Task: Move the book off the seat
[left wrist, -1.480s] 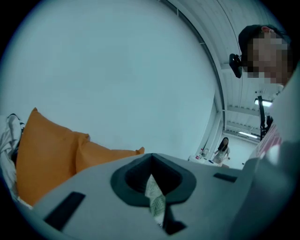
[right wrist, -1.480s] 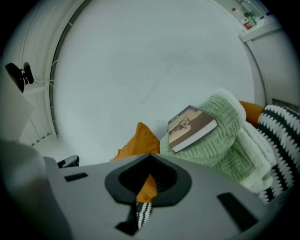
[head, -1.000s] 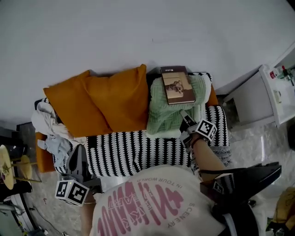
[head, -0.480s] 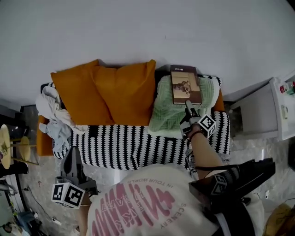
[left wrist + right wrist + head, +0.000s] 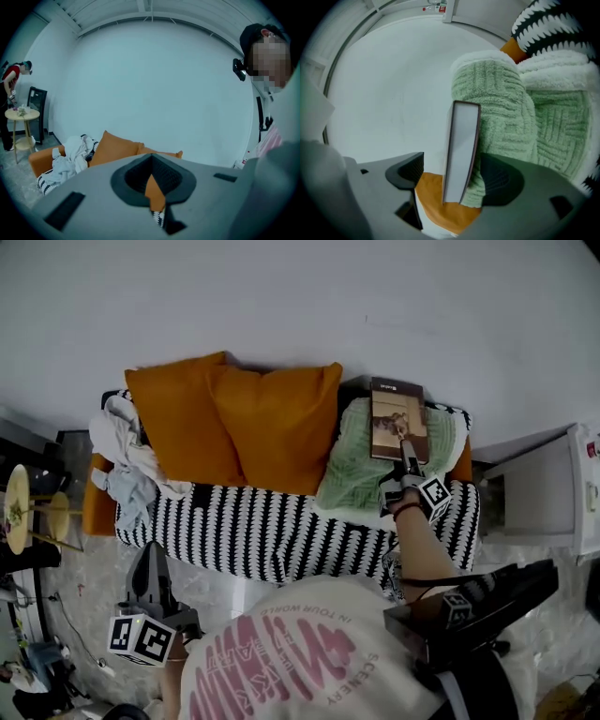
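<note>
Beneath right tongs (image 5: pixel 403 439), edge of book (image 5: pixel 394 409).

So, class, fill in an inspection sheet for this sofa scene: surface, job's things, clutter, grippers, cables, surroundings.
Surface: sofa, seat covered by a black-and-white throw.
Job's things: book lying on a green blanket at the sofa's right end.
Clutter: two orange cushions; heap of clothes.
Grippers: right gripper open, fingers have just been opening, book's edge between them, not clamped; left gripper shut, empty, off the sofa.
Cables: nothing seen.
Surroundings: white wall, white cabinet, round side table.
</note>
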`<control>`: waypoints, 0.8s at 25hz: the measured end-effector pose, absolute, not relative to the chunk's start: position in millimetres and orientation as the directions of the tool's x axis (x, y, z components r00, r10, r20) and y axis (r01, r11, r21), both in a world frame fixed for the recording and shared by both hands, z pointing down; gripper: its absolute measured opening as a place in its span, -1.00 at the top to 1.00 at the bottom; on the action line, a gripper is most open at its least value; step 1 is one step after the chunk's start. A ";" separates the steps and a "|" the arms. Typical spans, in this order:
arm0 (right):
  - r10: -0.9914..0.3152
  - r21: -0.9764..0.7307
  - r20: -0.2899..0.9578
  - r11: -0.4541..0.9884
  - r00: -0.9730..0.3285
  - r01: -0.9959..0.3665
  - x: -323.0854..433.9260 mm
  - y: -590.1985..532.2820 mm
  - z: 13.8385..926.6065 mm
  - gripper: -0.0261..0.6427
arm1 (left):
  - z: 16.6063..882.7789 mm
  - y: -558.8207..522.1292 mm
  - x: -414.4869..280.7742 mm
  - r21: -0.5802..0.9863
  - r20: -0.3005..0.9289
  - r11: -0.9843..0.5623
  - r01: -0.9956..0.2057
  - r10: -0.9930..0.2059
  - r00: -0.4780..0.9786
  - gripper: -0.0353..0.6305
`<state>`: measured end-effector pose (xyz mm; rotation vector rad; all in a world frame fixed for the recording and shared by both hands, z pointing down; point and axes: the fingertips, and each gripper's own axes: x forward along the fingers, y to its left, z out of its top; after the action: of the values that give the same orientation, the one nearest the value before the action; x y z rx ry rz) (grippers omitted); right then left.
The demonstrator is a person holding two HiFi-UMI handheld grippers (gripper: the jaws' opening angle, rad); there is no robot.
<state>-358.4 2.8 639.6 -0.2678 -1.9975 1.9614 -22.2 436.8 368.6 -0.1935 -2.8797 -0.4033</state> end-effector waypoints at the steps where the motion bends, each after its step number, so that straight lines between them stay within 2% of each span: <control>1: 0.346 -0.995 0.096 0.020 -0.933 -0.095 -362.1 1.8 640.6 -0.20 | 368.8 437.1 -21.0 0.253 0.243 0.953 0.168 0.105 -0.964 0.87; 12: 0.280 -0.992 0.073 -0.078 -0.957 -0.099 -374.3 -0.1 633.6 -0.15 | 366.7 430.8 -21.5 0.225 0.257 0.960 0.168 0.108 -0.960 0.87; 14: 0.272 -0.992 0.073 -0.083 -0.960 -0.099 -372.3 -2.2 633.7 -0.03 | 365.4 431.1 -22.6 0.223 0.256 0.961 0.165 0.106 -0.961 0.87; 18: 0.266 -0.990 0.094 -0.079 -0.959 -0.119 -367.7 -4.7 636.2 0.41 | 365.2 431.0 -25.5 0.227 0.255 0.961 0.156 0.096 -0.962 0.87; 20: 0.274 -0.988 0.095 -0.090 -0.957 -0.124 -366.0 -5.3 636.4 0.42 | 366.4 429.1 -28.9 0.231 0.257 0.962 0.145 0.083 -0.963 0.87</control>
<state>-366.0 -5.3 636.4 -0.1644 -1.9148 2.1324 -28.9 429.1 366.4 -0.1692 -2.8660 -0.3634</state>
